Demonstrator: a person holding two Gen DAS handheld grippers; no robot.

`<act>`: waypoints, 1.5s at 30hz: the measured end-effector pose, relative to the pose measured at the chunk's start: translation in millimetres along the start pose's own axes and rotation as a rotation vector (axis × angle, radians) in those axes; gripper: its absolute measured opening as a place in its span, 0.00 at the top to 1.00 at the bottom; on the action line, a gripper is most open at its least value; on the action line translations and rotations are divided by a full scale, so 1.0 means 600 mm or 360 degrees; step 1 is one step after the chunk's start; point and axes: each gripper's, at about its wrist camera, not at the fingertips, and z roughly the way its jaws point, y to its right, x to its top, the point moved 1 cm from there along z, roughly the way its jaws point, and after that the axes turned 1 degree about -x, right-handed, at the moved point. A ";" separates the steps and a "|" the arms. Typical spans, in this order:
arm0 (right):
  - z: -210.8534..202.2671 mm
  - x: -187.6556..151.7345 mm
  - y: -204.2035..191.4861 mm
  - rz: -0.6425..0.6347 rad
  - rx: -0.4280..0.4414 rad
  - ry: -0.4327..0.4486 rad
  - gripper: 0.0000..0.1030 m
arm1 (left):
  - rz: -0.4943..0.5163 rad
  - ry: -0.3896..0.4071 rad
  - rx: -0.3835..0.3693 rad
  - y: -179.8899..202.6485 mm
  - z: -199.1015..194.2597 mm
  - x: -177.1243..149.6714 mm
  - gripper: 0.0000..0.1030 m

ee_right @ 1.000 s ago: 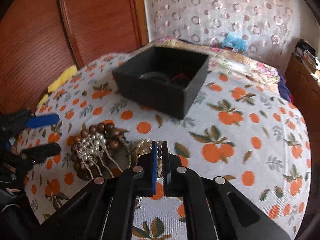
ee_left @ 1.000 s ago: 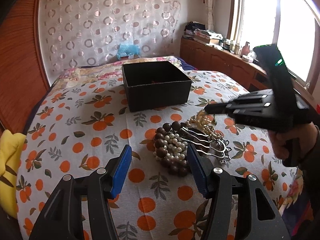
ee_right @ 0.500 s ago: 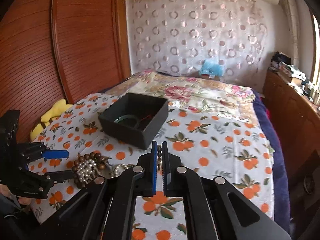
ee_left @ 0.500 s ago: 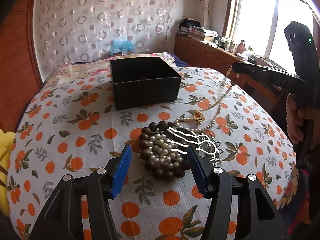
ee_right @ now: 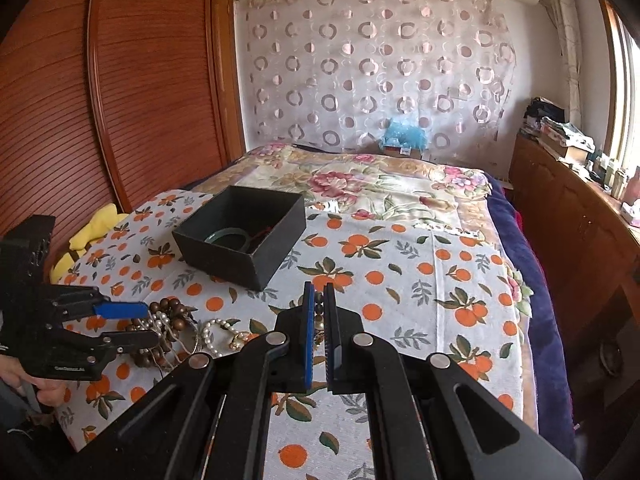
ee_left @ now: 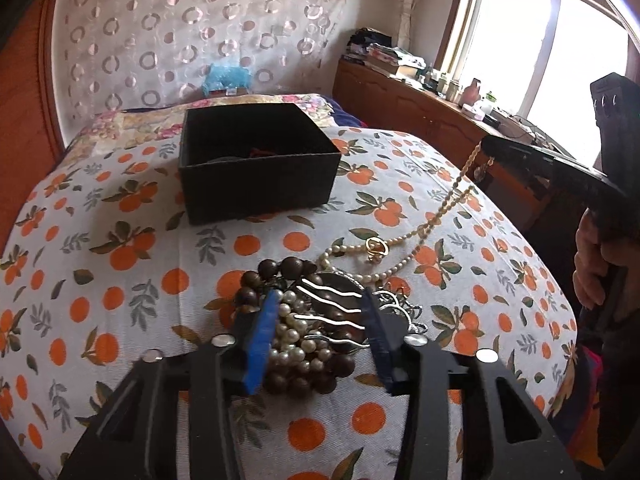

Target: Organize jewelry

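Observation:
A pile of jewelry [ee_left: 316, 320] lies on the orange-print bedspread: brown beads, pearls and a silver wavy comb. My left gripper [ee_left: 320, 300] straddles it, jaws closing, blue pads against the pearls and the comb. From the right wrist view the left gripper [ee_right: 153, 323] sits low at the pile [ee_right: 168, 324]. My right gripper [ee_right: 318, 300] is shut on a pearl-and-gold necklace [ee_left: 432, 224], raised at the right [ee_left: 486, 146]; the strand slopes down to the pile. A black open box [ee_left: 256, 184] stands behind, holding a green bangle [ee_right: 228, 236].
A wooden cabinet [ee_left: 420, 108] with clutter runs under the window on the right. A wood-panelled wall [ee_right: 120, 80] and a yellow cloth [ee_right: 88, 236] border the bed's left. A person's hand [ee_left: 592, 264] grips the right tool near the bed's edge.
The right gripper rose and drew the necklace up out of the pile. The left gripper advanced over the pile and its jaws narrowed around it.

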 end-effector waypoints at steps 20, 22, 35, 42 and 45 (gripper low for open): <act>-0.024 0.083 -0.066 -0.0126 0.0118 0.0107 0.95 | 0.0081 0.0200 -0.0112 0.049 -0.072 0.011 0.99; -0.025 0.088 -0.070 -0.0130 0.0127 0.0113 0.95 | 0.0071 0.0214 -0.0115 0.046 -0.080 0.011 0.99; -0.047 0.153 -0.110 -0.0176 0.0194 0.0201 0.95 | 0.0067 0.0331 -0.0062 0.034 -0.123 0.022 0.99; -0.053 0.179 -0.117 -0.0189 0.0198 0.0227 0.95 | 0.0069 0.0374 0.0007 0.014 -0.143 0.036 0.99; -0.053 0.195 -0.116 -0.0186 0.0196 0.0236 0.95 | 0.0070 0.0390 0.0043 0.002 -0.152 0.045 0.99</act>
